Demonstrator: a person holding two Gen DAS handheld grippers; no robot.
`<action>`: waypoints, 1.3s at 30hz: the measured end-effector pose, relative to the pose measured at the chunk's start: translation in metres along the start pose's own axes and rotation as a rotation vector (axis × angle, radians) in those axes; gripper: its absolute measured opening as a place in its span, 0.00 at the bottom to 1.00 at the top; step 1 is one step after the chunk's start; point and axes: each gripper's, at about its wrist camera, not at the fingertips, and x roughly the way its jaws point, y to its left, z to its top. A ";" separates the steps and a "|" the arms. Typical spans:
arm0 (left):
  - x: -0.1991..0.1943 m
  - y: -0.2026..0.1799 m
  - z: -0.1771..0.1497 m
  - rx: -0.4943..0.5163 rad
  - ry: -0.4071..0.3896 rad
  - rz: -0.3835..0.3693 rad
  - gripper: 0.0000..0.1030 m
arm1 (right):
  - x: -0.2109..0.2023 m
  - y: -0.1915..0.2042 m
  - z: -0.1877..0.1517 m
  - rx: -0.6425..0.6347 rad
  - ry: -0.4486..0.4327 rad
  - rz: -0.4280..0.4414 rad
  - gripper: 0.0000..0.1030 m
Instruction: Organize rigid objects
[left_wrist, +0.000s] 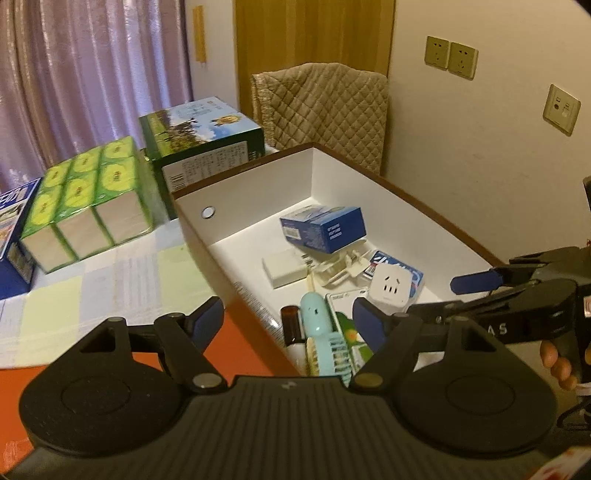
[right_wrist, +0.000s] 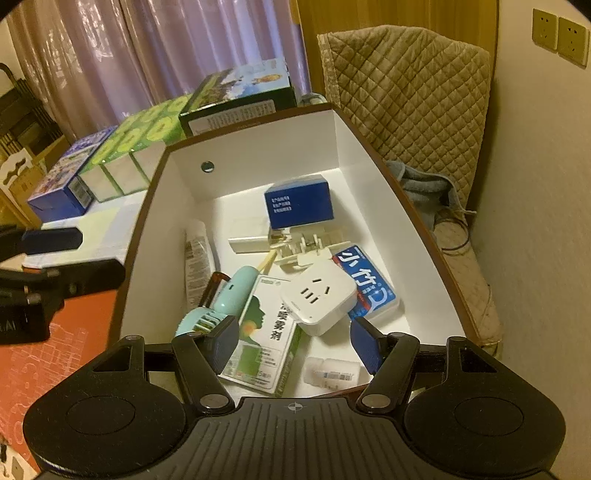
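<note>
A white box with a brown rim (left_wrist: 258, 173) (right_wrist: 240, 129) holds several items: a blue carton (left_wrist: 325, 227) (right_wrist: 299, 206), a white socket cube (left_wrist: 391, 286) (right_wrist: 319, 295), a mint hand fan (left_wrist: 321, 328) (right_wrist: 229, 291), a green-and-white medicine box (right_wrist: 266, 332) and a blue-white pack (right_wrist: 369, 284). My left gripper (left_wrist: 288, 323) hangs open over the box's near left rim, with nothing between its pads. My right gripper (right_wrist: 294, 343) is open above the medicine box and touches nothing. The right gripper's fingers (left_wrist: 476, 281) reach in from the right in the left wrist view.
Green tissue packs (left_wrist: 85, 206), a green printed carton (left_wrist: 207, 140) and a blue box (left_wrist: 14, 229) stand left of the white box on a pale checked cloth. A quilted chair (left_wrist: 325, 110) stands behind it, with the wall close on the right. Orange tabletop (left_wrist: 251, 350) shows nearby.
</note>
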 end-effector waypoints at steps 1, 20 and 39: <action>-0.003 0.001 -0.002 -0.005 -0.001 0.002 0.71 | -0.002 0.001 -0.001 0.002 -0.005 0.002 0.62; -0.088 0.054 -0.074 -0.117 0.022 0.062 0.70 | -0.036 0.071 -0.043 0.000 -0.058 0.042 0.62; -0.184 0.090 -0.164 -0.183 0.062 0.111 0.68 | -0.090 0.173 -0.131 -0.035 -0.039 0.055 0.62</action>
